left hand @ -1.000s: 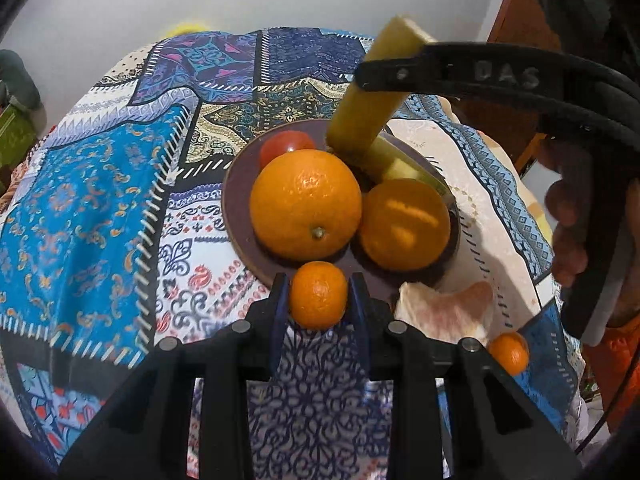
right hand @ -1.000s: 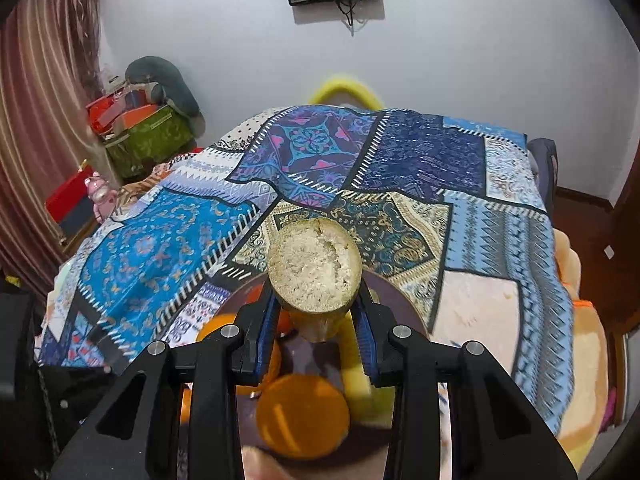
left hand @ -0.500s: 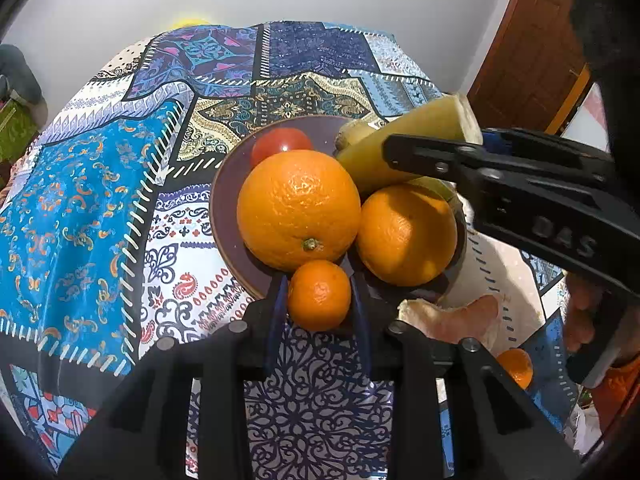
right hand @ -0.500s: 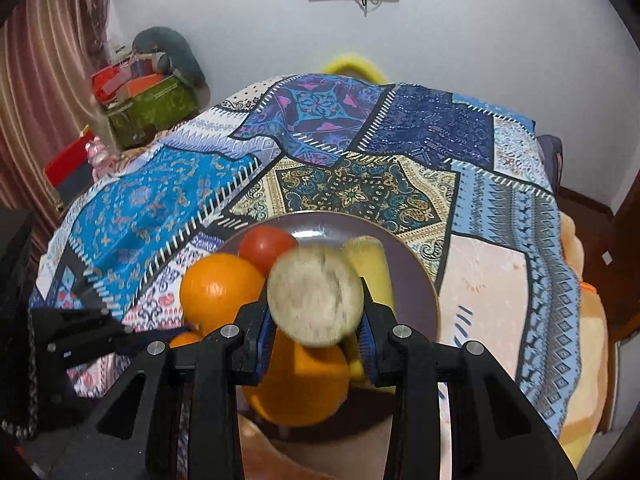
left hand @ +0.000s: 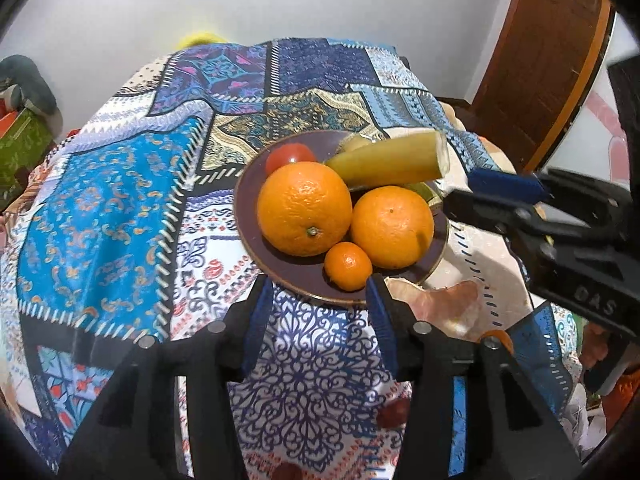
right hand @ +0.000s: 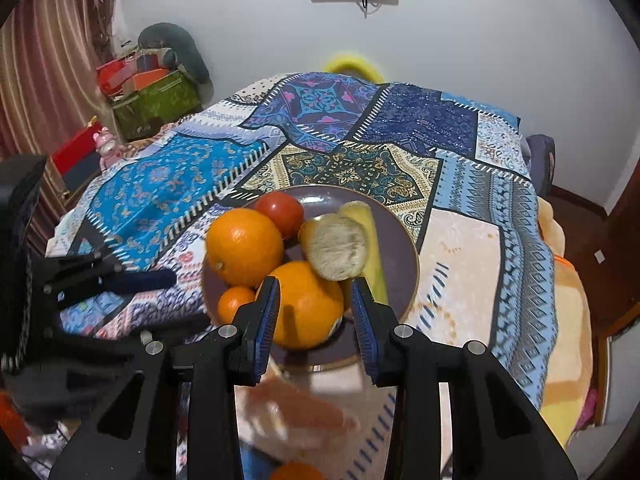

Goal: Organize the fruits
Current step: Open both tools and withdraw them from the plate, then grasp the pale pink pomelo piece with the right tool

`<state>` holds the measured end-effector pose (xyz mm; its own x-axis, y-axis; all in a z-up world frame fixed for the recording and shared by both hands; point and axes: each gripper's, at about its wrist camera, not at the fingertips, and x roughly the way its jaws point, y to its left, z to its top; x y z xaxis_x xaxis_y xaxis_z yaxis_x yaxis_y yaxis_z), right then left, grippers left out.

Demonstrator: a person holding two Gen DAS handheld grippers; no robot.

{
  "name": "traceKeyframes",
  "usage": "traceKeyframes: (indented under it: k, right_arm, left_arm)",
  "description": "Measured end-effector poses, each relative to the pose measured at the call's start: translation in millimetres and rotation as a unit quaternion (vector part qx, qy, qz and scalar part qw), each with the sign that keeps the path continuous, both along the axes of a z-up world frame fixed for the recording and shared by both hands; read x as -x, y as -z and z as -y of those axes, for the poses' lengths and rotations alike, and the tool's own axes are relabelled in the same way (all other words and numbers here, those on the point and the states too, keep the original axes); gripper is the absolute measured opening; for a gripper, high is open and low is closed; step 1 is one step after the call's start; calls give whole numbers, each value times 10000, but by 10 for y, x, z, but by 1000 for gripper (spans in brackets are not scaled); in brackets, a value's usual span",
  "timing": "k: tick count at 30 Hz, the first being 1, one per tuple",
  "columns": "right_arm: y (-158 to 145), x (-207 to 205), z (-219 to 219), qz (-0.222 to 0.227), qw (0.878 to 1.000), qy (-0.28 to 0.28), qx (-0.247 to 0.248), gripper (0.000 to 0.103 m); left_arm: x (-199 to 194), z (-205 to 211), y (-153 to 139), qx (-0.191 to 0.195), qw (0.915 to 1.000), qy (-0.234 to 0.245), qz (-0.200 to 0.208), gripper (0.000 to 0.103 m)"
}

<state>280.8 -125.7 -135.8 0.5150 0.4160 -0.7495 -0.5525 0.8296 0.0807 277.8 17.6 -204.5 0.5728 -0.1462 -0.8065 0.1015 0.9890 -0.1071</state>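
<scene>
The left gripper has just been opening its jaws. They now stand wide and empty, and the small mandarin lies just ahead of their tips on the near edge of the brown plate. It touches the 2 big oranges behind it. A tomato sits at the back of the plate.

The right gripper shows a narrow gap between its pads with nothing in it. The cut banana piece lies just off its tips, propped at a slant on the oranges with its cut end toward that gripper.

1 more mandarin is off the plate on the patterned cloth, near the table's front right. It is partly hidden behind the left gripper's body and is beside a pale pink scrap that cannot be identified.

That mandarin is probably the next thing to move. It looks light, round and slightly soft, with loose skin that gives under the pads. A gentle squeeze across its widest middle should hold it. A grip nearer the top or bottom would likely let it pop out.

The plate is crowded, and round fruit rolls, so the mandarin wants to be set into a hollow between neighbours. The banana is soft and would bruise under a hard pinch, and a nudge to the oranges could make it slide off.
</scene>
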Motion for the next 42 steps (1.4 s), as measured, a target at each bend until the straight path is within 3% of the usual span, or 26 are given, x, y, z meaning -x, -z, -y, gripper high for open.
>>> traceKeyframes:
  k: [7, 13, 17, 20, 22, 25, 36, 39, 42]
  right_arm:
    - [-108, 365, 143, 52, 10000, -38, -8, 41]
    - [-9, 606, 213, -114, 9999, -74, -5, 48]
    - [158, 694, 201, -399, 9991, -101, -51, 62]
    - [283, 696, 164, -569, 9983, -100, 22, 64]
    - [344, 670, 121, -602, 9981, -67, 146, 67]
    - [428, 589, 40, -526, 9978, -62, 395, 80]
    - [700, 385, -251, -330, 9906, -444, 1254, 81]
    - [735, 325, -250, -446, 9914, -471, 1140, 78]
    - [723, 306, -218, -560, 9927, -513, 933, 67]
  left_arm:
    - [286, -77, -160, -36, 9999, -118, 109, 54]
    - [519, -146, -187, -110, 9996, -219, 122, 60]
    - [607, -207, -110, -85, 9996, -274, 11, 60]
    - [609, -237, -14, -57, 9995, -291, -97, 60]
    - [595, -269, 72, -21, 9993, -303, -203, 60]
    - [557, -314, 196, 39, 9990, -310, -332, 60]
    - [354, -374, 462, 212, 9980, -295, -523, 60]
    - [334, -376, 478, 216, 9980, -279, -520, 60]
    - [336, -371, 457, 248, 9980, -257, -513, 60]
